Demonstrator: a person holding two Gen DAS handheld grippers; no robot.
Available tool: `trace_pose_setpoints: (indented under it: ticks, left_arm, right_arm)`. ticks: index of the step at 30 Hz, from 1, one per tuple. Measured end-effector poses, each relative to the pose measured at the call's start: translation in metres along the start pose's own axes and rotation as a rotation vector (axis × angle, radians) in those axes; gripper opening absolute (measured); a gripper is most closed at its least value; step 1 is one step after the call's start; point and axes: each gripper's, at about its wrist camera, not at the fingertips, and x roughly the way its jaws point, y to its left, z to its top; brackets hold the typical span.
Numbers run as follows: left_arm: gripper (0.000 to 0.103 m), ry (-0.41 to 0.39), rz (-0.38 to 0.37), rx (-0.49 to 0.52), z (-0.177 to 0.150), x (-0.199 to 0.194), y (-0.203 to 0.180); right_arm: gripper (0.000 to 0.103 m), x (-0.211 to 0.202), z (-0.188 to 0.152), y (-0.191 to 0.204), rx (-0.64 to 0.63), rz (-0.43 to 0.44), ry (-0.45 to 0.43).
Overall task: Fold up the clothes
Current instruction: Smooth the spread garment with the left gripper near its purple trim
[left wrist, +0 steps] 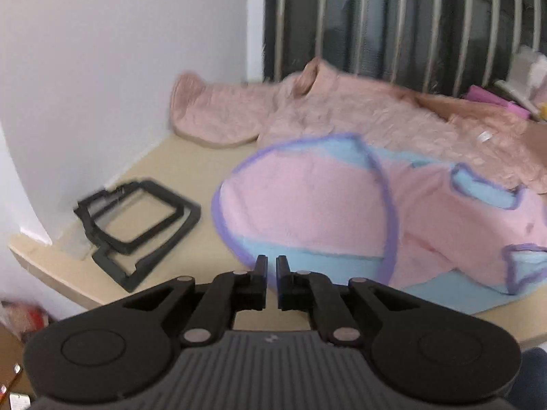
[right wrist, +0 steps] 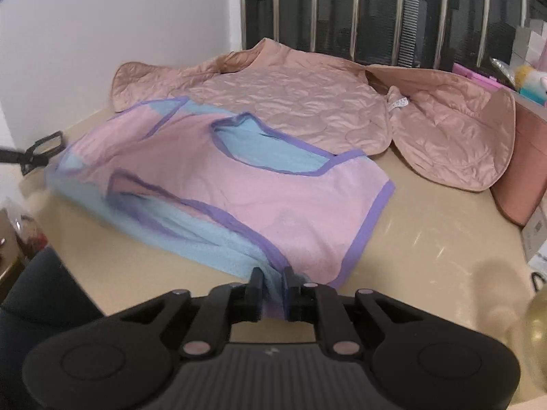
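Observation:
A pink and light-blue garment with purple trim [left wrist: 307, 205] lies partly folded on the beige table [left wrist: 191, 171]; it also shows in the right wrist view [right wrist: 239, 191]. My left gripper [left wrist: 271, 264] is nearly shut with a narrow gap and holds nothing; it hovers at the garment's near blue edge. My right gripper [right wrist: 273, 278] is shut on the garment's near blue and purple corner, with cloth bunched between the fingers. A quilted dusty-pink jacket [right wrist: 307, 102] lies spread behind the garment, also in the left wrist view [left wrist: 342, 112].
Black plastic frames [left wrist: 136, 229] lie on the table's left part near the white wall [left wrist: 102, 68]. A dark slatted panel [right wrist: 376, 10] stands behind the table. Boxes and small items [right wrist: 526, 68] crowd the right side. A pink container [right wrist: 523, 171] stands right of the jacket.

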Motion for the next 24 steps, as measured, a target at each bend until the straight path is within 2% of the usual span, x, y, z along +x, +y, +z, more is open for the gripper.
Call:
trace_pose_setpoints:
  ticks: [2, 3, 4, 5, 8, 10, 11, 13, 16, 19, 20, 21, 22, 24]
  left_arm:
    - [0.013, -0.038, -0.073, -0.020, 0.006, -0.013, 0.002]
    - [0.017, -0.060, -0.101, -0.013, 0.009, -0.017, 0.002]
    - [0.026, -0.072, -0.111, 0.005, 0.011, -0.018, -0.001]
    - [0.029, -0.063, -0.114, 0.029, 0.011, -0.015, -0.006]
    - [0.029, -0.028, -0.138, 0.096, 0.011, -0.003, -0.025]
    - [0.031, -0.016, -0.185, 0.124, 0.009, 0.005, -0.038]
    - [0.036, -0.014, -0.214, 0.120, 0.007, 0.008, -0.043]
    - [0.037, 0.013, -0.249, 0.114, 0.003, 0.016, -0.051]
    - [0.037, 0.034, -0.256, 0.129, -0.009, 0.022, -0.055]
    - [0.035, 0.078, -0.251, 0.154, -0.017, 0.030, -0.050]
    - [0.029, 0.096, -0.251, 0.164, -0.018, 0.033, -0.048]
    - [0.024, 0.091, -0.248, 0.180, -0.019, 0.033, -0.047]
    - [0.019, 0.086, -0.245, 0.196, -0.020, 0.033, -0.046]
    - [0.012, 0.082, -0.249, 0.218, -0.020, 0.034, -0.045]
  right_arm:
    - [0.039, -0.021, 0.003, -0.006, 0.057, 0.003, -0.076]
    - [0.039, -0.028, 0.005, -0.007, 0.090, 0.004, -0.107]
    - [0.040, -0.034, 0.007, -0.007, 0.123, 0.005, -0.136]
    - [0.042, -0.040, 0.010, -0.007, 0.157, 0.005, -0.165]
    - [0.044, -0.038, 0.011, 0.011, 0.158, 0.037, -0.197]
    - [0.044, -0.023, 0.009, 0.028, 0.169, 0.121, -0.187]
    - [0.044, -0.014, 0.008, 0.037, 0.176, 0.167, -0.180]
    - [0.044, 0.007, 0.011, 0.063, 0.140, 0.237, -0.150]
    - [0.044, 0.033, 0.018, 0.098, 0.083, 0.299, -0.106]
    - [0.041, 0.050, 0.025, 0.114, 0.075, 0.310, -0.092]
    - [0.030, 0.055, 0.027, 0.116, 0.086, 0.321, -0.093]
    - [0.014, 0.060, 0.029, 0.118, 0.095, 0.331, -0.093]
    - [0.007, 0.063, 0.029, 0.121, 0.102, 0.316, -0.088]
    - [0.004, 0.064, 0.028, 0.122, 0.102, 0.252, -0.079]
